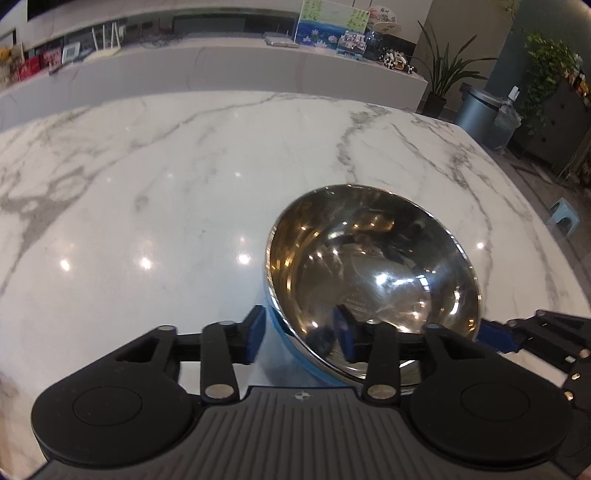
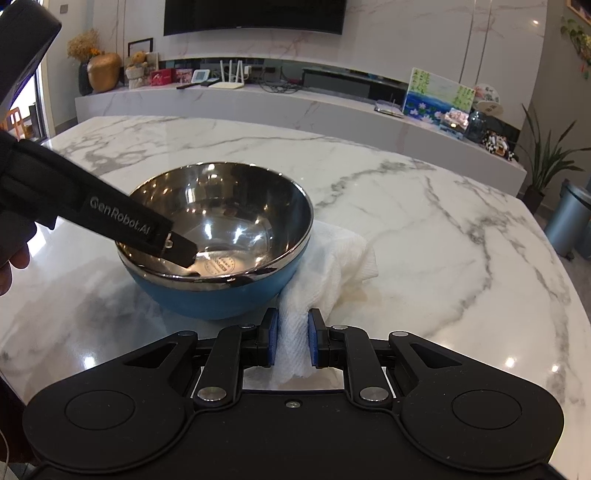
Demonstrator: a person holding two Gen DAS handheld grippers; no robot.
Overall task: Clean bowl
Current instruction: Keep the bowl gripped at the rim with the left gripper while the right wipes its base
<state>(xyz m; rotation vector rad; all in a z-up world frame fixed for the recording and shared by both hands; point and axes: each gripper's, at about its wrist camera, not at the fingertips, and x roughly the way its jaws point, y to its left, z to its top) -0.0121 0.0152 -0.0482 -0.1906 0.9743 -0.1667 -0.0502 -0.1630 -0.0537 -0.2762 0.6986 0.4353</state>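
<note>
Steel bowl [image 2: 218, 225], paper towel [image 2: 332, 266] pinched

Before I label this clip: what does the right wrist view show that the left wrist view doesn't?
Only the right wrist view shows the white paper towel, pinched in the right gripper and lying beside the bowl, plus the wall television.

Only the left wrist view shows the left gripper astride the bowl's near rim, pads apart and not pressing, and a small blue stool.

Both show the steel bowl with its blue outside, upright on the marble table.
</note>
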